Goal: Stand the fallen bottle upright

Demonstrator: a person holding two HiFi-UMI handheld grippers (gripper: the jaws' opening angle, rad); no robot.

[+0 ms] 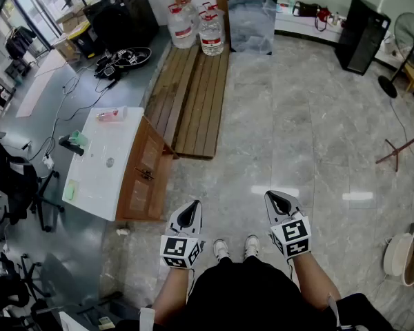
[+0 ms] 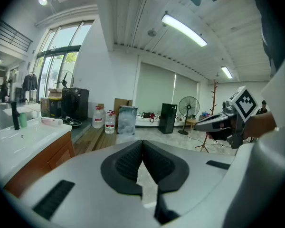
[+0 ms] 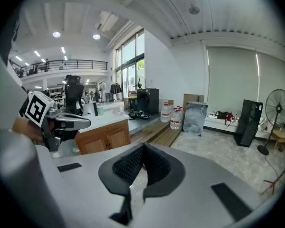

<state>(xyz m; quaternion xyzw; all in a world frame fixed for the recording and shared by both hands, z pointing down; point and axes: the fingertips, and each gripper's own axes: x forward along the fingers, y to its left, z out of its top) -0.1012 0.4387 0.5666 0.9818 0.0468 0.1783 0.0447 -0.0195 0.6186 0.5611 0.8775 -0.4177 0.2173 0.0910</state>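
Standing on the marble floor, a person holds the left gripper (image 1: pixel 192 209) and right gripper (image 1: pixel 276 198) forward, both with jaws closed on nothing. The bottle (image 1: pixel 110 115) lies on its side at the far end of the white worktop (image 1: pixel 100 185), well apart from both grippers.

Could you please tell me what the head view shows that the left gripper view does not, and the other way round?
Only the head view shows the person's white shoes and the marker cube on the left gripper. Only the left gripper view shows the ceiling strip light and that gripper's jaws closed together with nothing between them. Both show the right gripper, the water jugs, the white counter and the standing fan.
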